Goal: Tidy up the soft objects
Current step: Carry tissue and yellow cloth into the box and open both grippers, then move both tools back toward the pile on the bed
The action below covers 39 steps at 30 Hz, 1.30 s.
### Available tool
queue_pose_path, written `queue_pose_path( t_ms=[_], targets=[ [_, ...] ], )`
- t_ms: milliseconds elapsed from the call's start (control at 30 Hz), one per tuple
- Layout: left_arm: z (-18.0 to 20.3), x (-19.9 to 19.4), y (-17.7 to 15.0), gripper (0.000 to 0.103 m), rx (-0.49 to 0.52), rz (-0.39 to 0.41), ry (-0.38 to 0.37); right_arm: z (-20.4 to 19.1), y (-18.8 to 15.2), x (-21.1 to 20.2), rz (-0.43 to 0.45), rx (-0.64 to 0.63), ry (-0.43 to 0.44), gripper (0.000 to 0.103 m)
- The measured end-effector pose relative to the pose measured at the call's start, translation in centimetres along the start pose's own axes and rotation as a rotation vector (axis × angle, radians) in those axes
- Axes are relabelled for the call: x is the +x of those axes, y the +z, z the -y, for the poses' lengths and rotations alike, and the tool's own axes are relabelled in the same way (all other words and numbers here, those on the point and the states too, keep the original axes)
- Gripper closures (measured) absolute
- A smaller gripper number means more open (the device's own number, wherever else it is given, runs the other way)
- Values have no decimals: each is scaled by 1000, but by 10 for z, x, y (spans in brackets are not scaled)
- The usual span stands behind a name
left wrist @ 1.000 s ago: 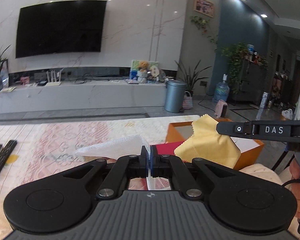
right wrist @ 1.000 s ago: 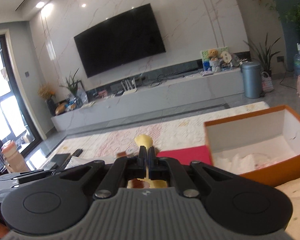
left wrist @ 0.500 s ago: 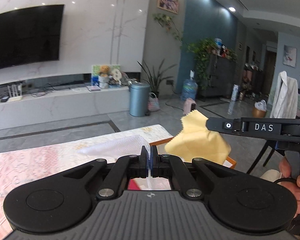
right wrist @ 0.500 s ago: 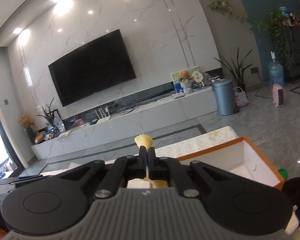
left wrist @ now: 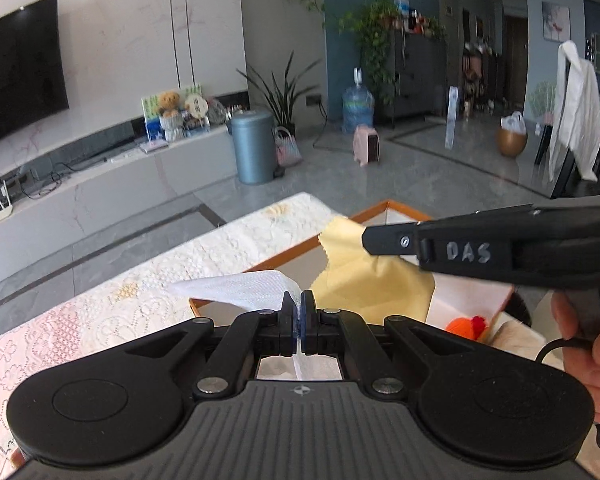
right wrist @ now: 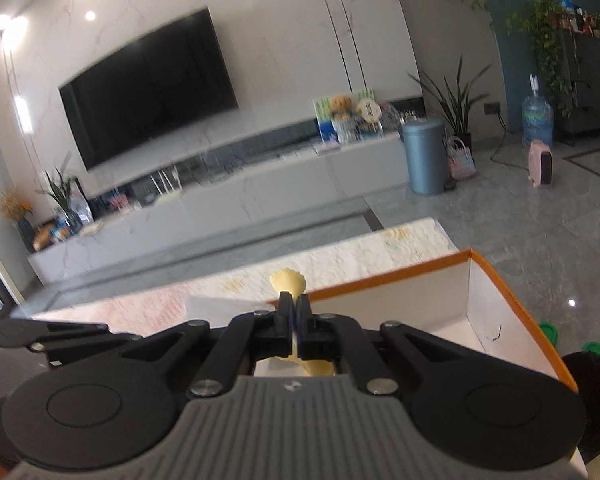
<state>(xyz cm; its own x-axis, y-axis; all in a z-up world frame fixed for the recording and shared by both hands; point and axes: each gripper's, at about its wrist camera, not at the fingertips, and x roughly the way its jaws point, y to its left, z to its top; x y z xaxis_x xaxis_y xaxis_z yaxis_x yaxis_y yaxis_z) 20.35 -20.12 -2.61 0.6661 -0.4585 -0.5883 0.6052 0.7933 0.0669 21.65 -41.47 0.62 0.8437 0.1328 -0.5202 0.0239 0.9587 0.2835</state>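
My left gripper [left wrist: 299,309] is shut on a white mesh cloth [left wrist: 240,287] and holds it over the near corner of an orange-rimmed box [left wrist: 388,205]. My right gripper [right wrist: 293,309] is shut on a yellow cloth [right wrist: 287,281]; in the left wrist view the yellow cloth [left wrist: 364,280] hangs over the box from the right gripper [left wrist: 370,239]. An orange soft object [left wrist: 466,326] lies inside the box. The box [right wrist: 500,284] is white inside. The left gripper's arm [right wrist: 48,334] shows at the lower left of the right wrist view.
The box stands on a table with a lace cloth [left wrist: 140,292]. Beyond are a grey floor, a TV bench [left wrist: 100,184], a blue bin [left wrist: 254,146], a water jug [left wrist: 357,106] and a pink heater [left wrist: 366,145].
Both grippers have swung to the right with their cloths and now hang over the box. The right gripper has dropped closer to the box. Both stay shut.
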Motion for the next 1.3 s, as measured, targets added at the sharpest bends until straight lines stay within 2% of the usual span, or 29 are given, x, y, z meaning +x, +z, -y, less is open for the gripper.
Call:
queue_pose_path(
  t_ms=[333,567,733,767,833,867,900,1067,1133,1200,1300],
  targets=[
    [-17,23,-17,101,5,-62,-12,8,-13,62,-141,-3,-45,103],
    [-20,24,-20,95,8,-75,-20,7,-22,79,-222,25,-53,103],
    [-20,16,-22,71,4,-64,-27,3,-26,79,-244,34,-69,97],
    [-21,16,-20,67,2,-65,-27,3,-26,78,-247,44,-72,94],
    [-23,14,-18,59,-4,-68,-30,2,-26,74,-245,52,-79,80],
    [-23,10,-18,55,-6,-65,-34,1,-26,72,-240,48,-89,70],
    [-24,7,-17,53,-7,-59,-38,-1,-25,70,-235,40,-98,65],
    [-23,-19,-14,44,-15,-8,-49,-3,-21,51,-214,34,-122,52],
    [-24,-32,-14,42,-34,15,-57,-6,-19,40,-200,31,-125,50],
    [-26,-47,-16,41,-57,41,-58,-11,-19,26,-176,24,-132,44],
    [-29,-70,-21,41,-97,79,-45,-22,-24,3,-134,6,-120,41]
  ],
)
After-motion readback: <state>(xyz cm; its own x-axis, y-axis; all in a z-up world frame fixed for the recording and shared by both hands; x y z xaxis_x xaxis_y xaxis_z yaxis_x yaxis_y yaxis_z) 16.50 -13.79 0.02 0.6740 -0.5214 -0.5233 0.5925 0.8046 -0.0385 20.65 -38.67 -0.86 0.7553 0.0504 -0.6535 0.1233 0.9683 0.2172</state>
